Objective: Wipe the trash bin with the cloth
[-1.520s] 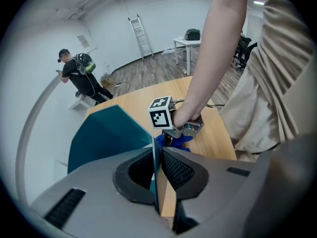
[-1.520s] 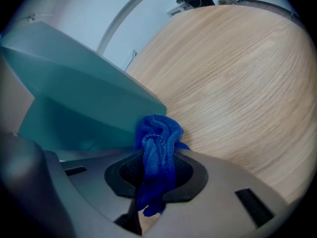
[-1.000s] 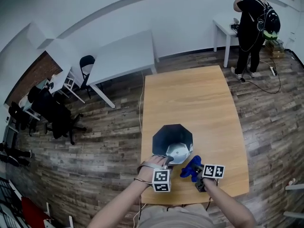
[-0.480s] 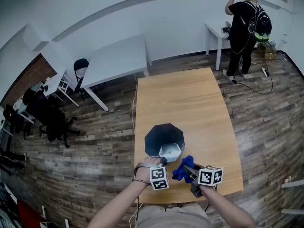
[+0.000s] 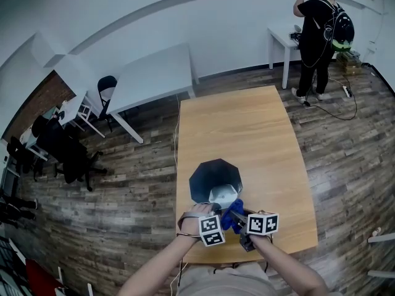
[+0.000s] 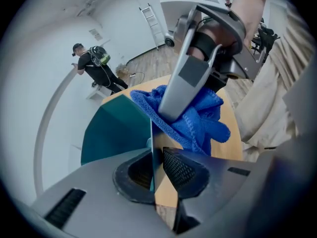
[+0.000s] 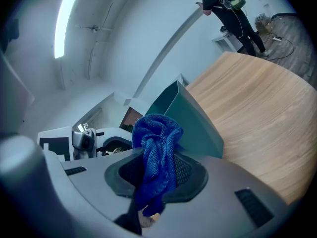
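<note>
A dark teal octagonal trash bin (image 5: 207, 179) stands on the wooden table (image 5: 247, 128) near its front edge. My left gripper (image 5: 215, 210) is at the bin's near rim, and in the left gripper view its jaws (image 6: 154, 170) are shut on the thin bin wall (image 6: 116, 128). A bunched blue cloth (image 5: 232, 214) is held in my right gripper (image 5: 238, 216), pressed close to the bin's near right side. In the right gripper view the cloth (image 7: 157, 148) hangs out between the shut jaws (image 7: 156, 175), with the bin (image 7: 190, 118) just beyond.
A person in black (image 5: 318, 36) stands at a small white table at the far right. A larger white table (image 5: 154, 73) and dark chairs (image 5: 68, 150) are to the left on the wood floor. The table's front edge is just below both grippers.
The left gripper has closed onto the bin's near rim. The right gripper has carried the cloth left, up against the bin and beside the left gripper.
</note>
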`<act>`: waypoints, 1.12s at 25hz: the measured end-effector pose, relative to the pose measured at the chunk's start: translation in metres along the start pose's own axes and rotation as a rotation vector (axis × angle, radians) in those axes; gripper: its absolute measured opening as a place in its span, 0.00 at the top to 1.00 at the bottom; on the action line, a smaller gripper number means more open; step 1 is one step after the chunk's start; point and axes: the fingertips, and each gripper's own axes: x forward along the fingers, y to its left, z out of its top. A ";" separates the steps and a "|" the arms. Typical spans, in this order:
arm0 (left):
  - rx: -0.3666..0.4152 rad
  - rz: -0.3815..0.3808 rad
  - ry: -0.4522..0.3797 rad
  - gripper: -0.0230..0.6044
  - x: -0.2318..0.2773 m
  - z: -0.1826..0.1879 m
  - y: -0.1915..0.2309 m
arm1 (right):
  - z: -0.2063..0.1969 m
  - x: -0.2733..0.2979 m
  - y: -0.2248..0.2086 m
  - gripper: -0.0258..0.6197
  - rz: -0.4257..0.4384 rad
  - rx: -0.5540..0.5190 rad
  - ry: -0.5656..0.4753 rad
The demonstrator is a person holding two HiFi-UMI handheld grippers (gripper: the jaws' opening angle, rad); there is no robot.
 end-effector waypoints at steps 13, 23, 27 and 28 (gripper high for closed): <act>0.001 -0.031 -0.008 0.88 0.005 0.003 -0.003 | -0.034 0.036 -0.069 0.83 -0.106 0.021 0.100; 0.001 -0.068 -0.021 0.89 0.007 0.004 -0.001 | -0.088 0.093 -0.148 0.83 -0.160 0.095 0.225; 0.001 -0.085 -0.022 0.89 0.007 0.005 0.001 | -0.098 0.107 -0.174 0.83 -0.194 0.116 0.277; 0.001 -0.086 -0.022 0.89 0.007 0.004 0.001 | -0.101 0.110 -0.180 0.83 -0.210 0.124 0.293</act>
